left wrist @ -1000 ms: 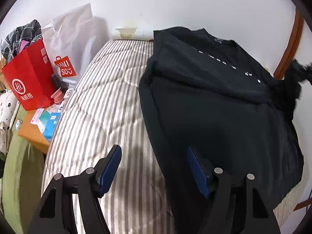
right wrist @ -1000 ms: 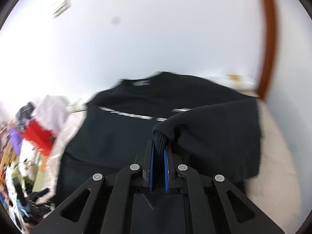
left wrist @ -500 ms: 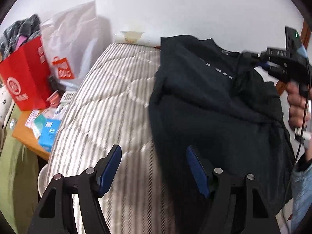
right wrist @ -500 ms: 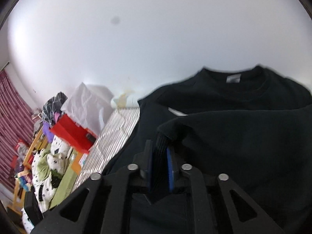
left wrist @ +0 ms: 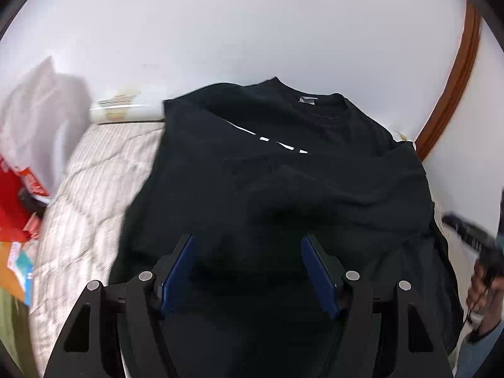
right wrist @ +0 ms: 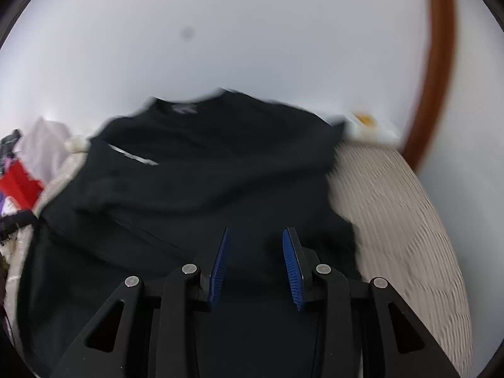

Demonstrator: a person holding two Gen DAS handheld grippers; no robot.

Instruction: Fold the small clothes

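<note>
Black sweatshirt lies spread on the striped mattress, sleeves folded inward (collar toward the wall). My left gripper and right gripper hover above it, both wide apart and empty, ready for another fold.

Black sweatshirt with white chest print, sleeves folded inward, flat on striped mattress
</note>
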